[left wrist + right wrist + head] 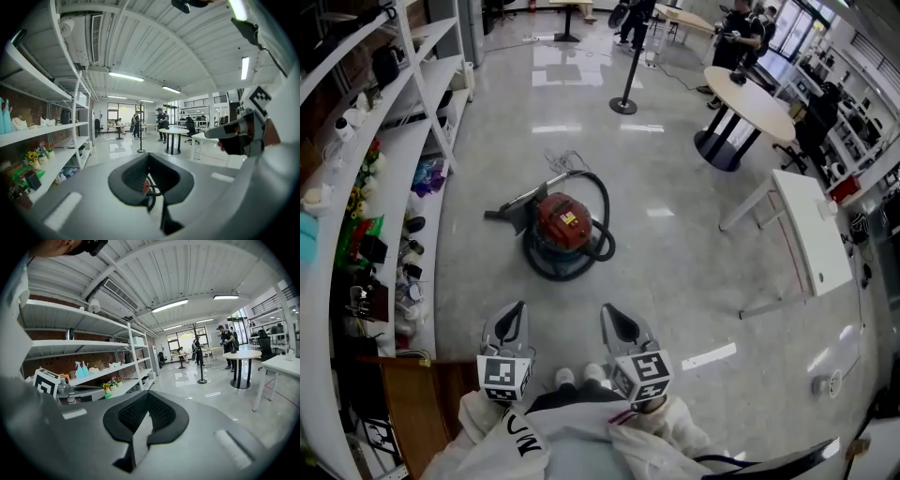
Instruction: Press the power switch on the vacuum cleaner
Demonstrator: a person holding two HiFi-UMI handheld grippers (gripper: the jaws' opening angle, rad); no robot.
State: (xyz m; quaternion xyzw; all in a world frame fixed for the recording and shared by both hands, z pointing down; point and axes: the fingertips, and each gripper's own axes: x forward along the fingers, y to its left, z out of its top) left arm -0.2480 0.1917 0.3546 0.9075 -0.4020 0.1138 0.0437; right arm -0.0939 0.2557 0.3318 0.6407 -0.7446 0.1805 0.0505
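With your left hand-held gripper (514,314) and right hand-held gripper (614,317) both closed and empty, don't grasp the vacuum cleaner (562,223), which looks rigid and heavy; prod its red top.

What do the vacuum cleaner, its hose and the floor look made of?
The vacuum cleaner has a glossy red lid, likely moulded plastic. Its hose looks like black flexible plastic or rubber: it lies curled. The floor is polished stone or tile, mirroring lights.
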